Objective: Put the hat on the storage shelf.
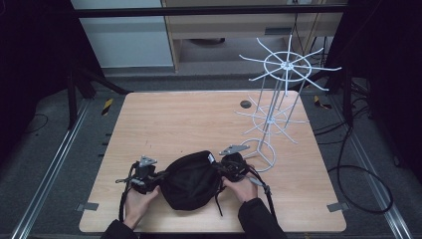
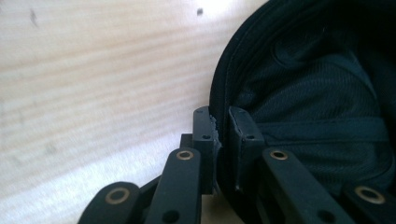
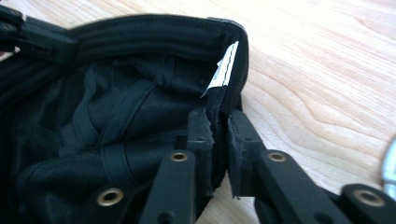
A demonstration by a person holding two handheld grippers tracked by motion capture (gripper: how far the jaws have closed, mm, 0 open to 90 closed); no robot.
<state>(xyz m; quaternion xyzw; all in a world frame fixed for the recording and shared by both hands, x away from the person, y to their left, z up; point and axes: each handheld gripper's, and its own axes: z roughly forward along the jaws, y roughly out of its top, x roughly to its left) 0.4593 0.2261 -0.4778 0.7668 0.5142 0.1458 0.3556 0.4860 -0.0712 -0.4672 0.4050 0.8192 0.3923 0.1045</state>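
Low in the frame, the left gripper (image 2: pixel 221 128) and right gripper (image 3: pixel 219 133) each clamped opposite rims of the black cap (image 1: pixel 191 179), holding it spread open. The white wire rack (image 1: pixel 278 94) stood at right, presumably its destination.

A black cap (image 1: pixel 190 180) is lying near the table's (image 1: pixel 189 119) six o'clock edge. The left gripper (image 1: pixel 147 175) is sitting at the cap's nine o'clock side, the right gripper (image 1: pixel 230 165) at its three o'clock side, both touching its rim. A white wire rack (image 1: pixel 278 99) is standing toward two o'clock.
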